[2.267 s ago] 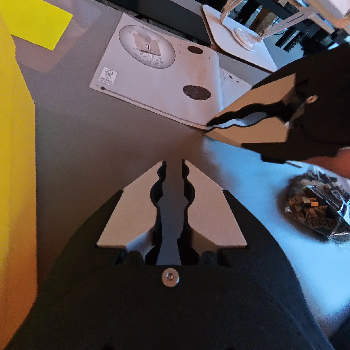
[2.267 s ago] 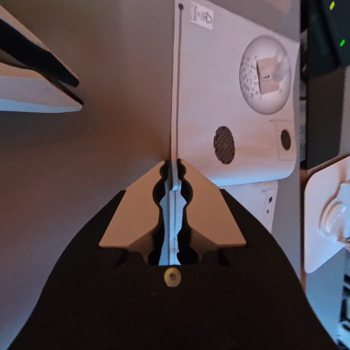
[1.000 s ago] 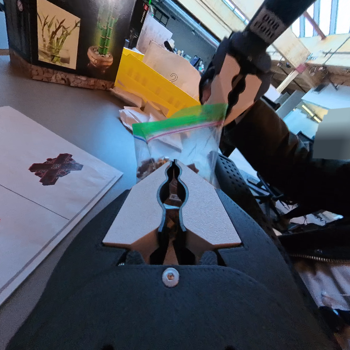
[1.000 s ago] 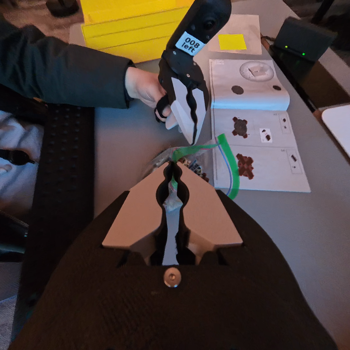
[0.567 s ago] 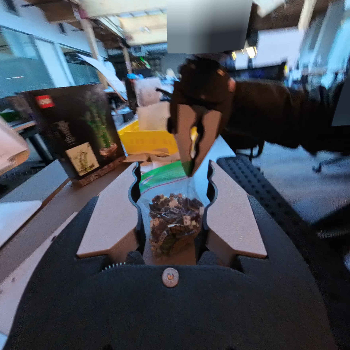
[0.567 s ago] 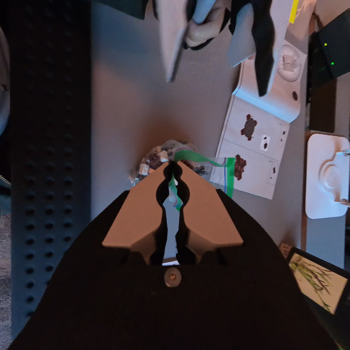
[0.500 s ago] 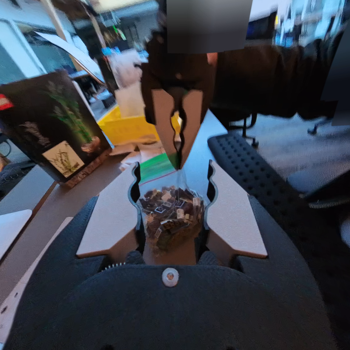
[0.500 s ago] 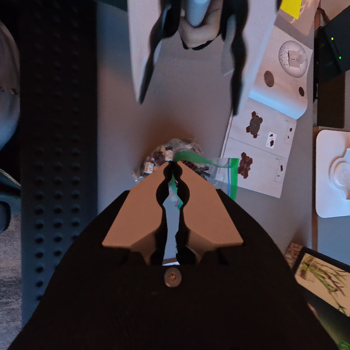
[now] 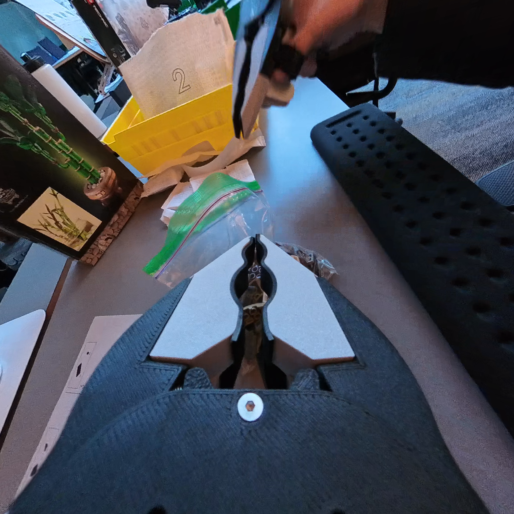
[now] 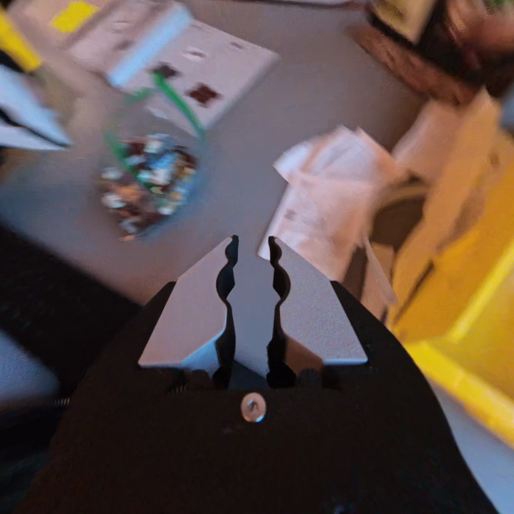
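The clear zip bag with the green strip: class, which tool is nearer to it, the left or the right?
Left. The left tool is shut on the zip bag, which lies on the table. The right tool is open and empty, off to the bag's side near crumpled paper.

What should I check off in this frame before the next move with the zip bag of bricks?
1. Left gripper shut on the zip bag: ok.
2. Right gripper open, holding nothing: ok.
3. Green zip strip sealed: cannot tell.
4. Bag resting on the grey table: ok.
5. Right wrist view sharp enough to judge distances: not ok, blurred.
6. Torn paper apart from the right fingertips: cannot tell.
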The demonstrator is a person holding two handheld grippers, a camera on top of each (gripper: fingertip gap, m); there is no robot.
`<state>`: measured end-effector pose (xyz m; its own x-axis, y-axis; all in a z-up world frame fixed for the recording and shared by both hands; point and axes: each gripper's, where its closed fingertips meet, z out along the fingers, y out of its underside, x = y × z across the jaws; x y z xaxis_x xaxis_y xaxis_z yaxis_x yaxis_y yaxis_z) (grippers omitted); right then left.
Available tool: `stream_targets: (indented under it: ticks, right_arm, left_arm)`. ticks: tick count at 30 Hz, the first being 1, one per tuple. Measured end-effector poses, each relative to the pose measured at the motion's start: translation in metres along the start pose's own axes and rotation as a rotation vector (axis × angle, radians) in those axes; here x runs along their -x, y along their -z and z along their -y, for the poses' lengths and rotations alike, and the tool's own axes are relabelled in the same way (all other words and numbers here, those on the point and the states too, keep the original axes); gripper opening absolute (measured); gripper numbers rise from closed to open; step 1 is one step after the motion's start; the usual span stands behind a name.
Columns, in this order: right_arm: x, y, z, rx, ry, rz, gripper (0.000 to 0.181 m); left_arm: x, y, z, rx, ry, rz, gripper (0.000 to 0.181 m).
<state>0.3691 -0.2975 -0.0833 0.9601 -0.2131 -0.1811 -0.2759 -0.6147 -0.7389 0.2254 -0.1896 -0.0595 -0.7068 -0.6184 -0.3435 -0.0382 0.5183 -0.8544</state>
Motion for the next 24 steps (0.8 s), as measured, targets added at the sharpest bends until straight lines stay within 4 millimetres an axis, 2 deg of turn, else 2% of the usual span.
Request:
stream_targets:
  ticks: [2,5,6,9,12,16,18,21,24]
  right_arm:
    - [-0.032,-0.010,-0.025,0.018,-0.154,-0.071,0.029]
    - [-0.062,-0.021,-0.037,0.020,-0.253,-0.185,0.032]
    - [-0.066,-0.024,-0.037,0.029,-0.244,-0.208,0.024]
    - [-0.072,-0.032,-0.042,0.099,-0.226,-0.281,0.029]
    - [-0.080,-0.036,-0.055,0.216,-0.137,-0.385,0.036]
    - [-0.077,-0.042,-0.052,0.202,-0.181,-0.358,0.028]
    - [-0.074,-0.042,-0.054,0.221,-0.191,-0.315,0.000]
    - [-0.066,-0.042,-0.052,0.201,-0.149,-0.289,0.000]
    - [-0.052,-0.034,-0.040,0.118,-0.122,-0.267,0.000]
  left_arm:
    - [0.002,0.001,-0.001,0.000,0.017,0.000,0.004]
    - [0.004,0.003,-0.003,0.018,0.014,0.013,0.009]
    - [0.005,0.005,-0.004,0.030,0.004,0.021,0.010]
    - [0.010,0.013,-0.006,0.052,-0.018,0.049,0.011]
    - [0.016,0.023,-0.001,0.027,0.005,0.062,0.011]
    - [0.023,0.035,0.003,0.006,0.017,0.085,0.011]
    - [0.027,0.040,0.002,0.006,0.022,0.095,0.011]
    - [0.031,0.046,0.000,0.002,0.037,0.108,0.010]
    - [0.035,0.049,-0.002,-0.004,0.055,0.117,0.010]
